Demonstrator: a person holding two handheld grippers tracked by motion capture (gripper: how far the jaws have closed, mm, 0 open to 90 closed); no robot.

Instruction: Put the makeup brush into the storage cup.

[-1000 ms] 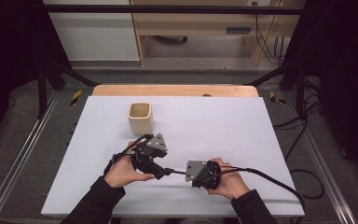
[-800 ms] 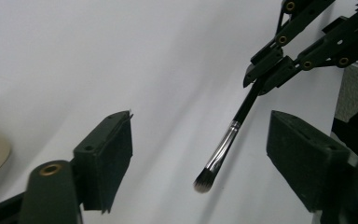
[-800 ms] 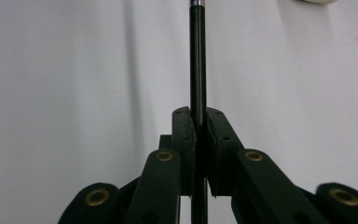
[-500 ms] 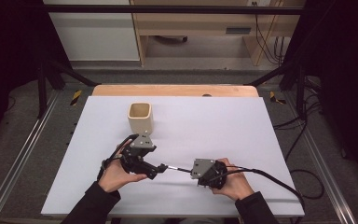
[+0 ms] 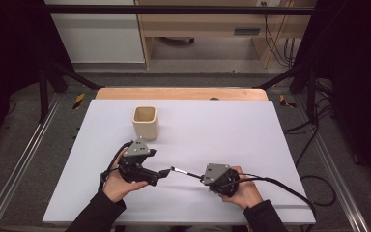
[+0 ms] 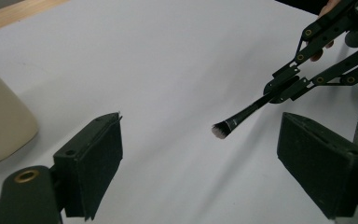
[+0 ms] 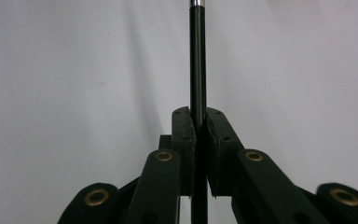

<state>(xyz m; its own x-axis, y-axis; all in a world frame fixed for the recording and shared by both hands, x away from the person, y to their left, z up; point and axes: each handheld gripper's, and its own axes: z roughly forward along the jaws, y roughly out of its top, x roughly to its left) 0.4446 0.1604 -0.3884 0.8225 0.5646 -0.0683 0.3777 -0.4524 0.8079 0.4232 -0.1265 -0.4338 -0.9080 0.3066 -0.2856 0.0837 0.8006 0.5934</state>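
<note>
A thin black makeup brush [image 5: 183, 171] with a silver collar and pale bristles is held level above the white table [image 5: 270, 145]. My right gripper [image 5: 202, 177] is shut on its handle [image 7: 198, 70], which runs straight out from between the pads. My left gripper [image 5: 163, 172] faces the brush head from the left; its jaws have just been opening and stand wide apart. In the left gripper view the bristle tip [image 6: 220, 131] hangs ahead of the gap between the pads [image 6: 93, 163], touching neither, with the right gripper [image 6: 284, 88] behind it.
A beige square cup [image 5: 146, 122] stands upright behind the left hand, and its side [image 6: 0, 126] shows at the left edge of the left gripper view. Cables trail from both grippers toward the table's near edge. A wooden strip [image 5: 181, 93] borders the far side.
The left gripper has drawn back to the left, away from the right one, and its jaws have opened. The brush now spans the gap, held by the right gripper, which kept still.
</note>
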